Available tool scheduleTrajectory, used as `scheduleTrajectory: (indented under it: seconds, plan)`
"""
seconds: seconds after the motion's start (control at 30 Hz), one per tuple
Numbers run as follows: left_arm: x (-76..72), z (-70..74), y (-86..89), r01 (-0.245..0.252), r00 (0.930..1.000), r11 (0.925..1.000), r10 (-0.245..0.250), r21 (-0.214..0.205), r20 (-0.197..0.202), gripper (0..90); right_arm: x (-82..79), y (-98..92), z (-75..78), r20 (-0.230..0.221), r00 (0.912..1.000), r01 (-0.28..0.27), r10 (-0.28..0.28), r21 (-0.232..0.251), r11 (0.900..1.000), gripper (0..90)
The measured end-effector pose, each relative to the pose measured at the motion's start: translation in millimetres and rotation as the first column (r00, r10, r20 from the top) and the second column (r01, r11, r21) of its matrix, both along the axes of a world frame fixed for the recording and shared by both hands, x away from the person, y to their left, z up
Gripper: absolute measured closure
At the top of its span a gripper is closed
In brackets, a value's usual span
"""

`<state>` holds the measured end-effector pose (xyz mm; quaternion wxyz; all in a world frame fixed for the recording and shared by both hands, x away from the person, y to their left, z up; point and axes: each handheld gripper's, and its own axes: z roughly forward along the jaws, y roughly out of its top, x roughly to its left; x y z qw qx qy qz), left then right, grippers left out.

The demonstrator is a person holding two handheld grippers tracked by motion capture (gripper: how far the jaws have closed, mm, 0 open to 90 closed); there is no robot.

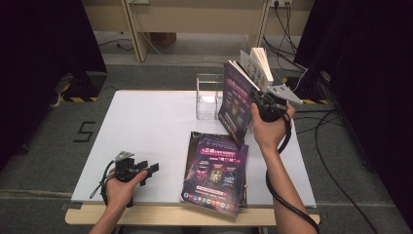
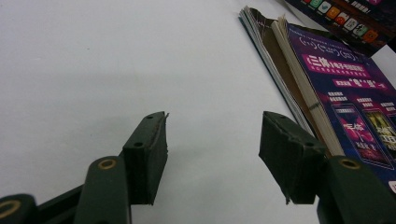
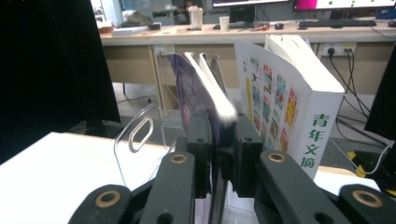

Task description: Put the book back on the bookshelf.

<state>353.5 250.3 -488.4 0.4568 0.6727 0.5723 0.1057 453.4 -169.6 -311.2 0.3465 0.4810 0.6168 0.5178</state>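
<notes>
At the table's near edge, the left gripper [image 1: 152, 169] rests low with its jaws spread on nothing; its own view shows the bare white table [image 2: 93, 60] between them and the fanned page edges of the flat purple magazine [image 2: 336, 88] just beside. Farther back, the right gripper [image 3: 219, 154] pinches an upright purple magazine [image 1: 234, 105] against a clear acrylic holder [image 1: 208, 100]. The right gripper view reveals the white digest book [image 3: 299, 107] standing behind, its spine printed green.

- Overhead light falls evenly on the white counter [image 1: 146, 122]; dark curtains flank it.
- Soft shadows sit under the left claw [image 2: 212, 154] on the counter.
- Right gripper view: magazine [image 3: 205, 93] blurred near the lens, background sharper.
</notes>
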Motion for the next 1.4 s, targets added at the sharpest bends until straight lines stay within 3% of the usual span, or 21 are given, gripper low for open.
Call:
scheduleTrajectory:
  seconds: [0.3, 0.73, 0.97, 1.4]
  plan:
    - [-0.1, 0.6, 1.0, -0.001, 1.0000, 1.0000, 0.001, -0.005, 0.002, 41.0, 3.2, 4.7, 2.7, -0.028, 0.9995, -0.012, 0.012, -0.015, 0.9998, 79.8]
    - [0.3, -0.1, 1.3, 0.002, 1.0000, 0.9999, -0.002, -0.012, 0.000, 41.0, 16.5, 13.0, 6.0, -0.103, 0.9946, -0.018, 0.014, -0.039, 0.9991, 77.8]
    - [0.0, 0.5, 1.6, -0.001, 1.0000, 1.0000, 0.001, -0.009, 0.000, 41.0, 21.3, 15.8, 10.2, -0.152, 0.9884, -0.019, 0.013, -0.035, 0.9992, 84.0]
    - [0.3, 0.4, 3.8, -0.004, 1.0000, 1.0000, 0.004, -0.007, 0.000, 41.1, 23.3, 20.3, 12.6, -0.104, 0.9946, -0.002, -0.002, -0.037, 0.9993, 84.3]
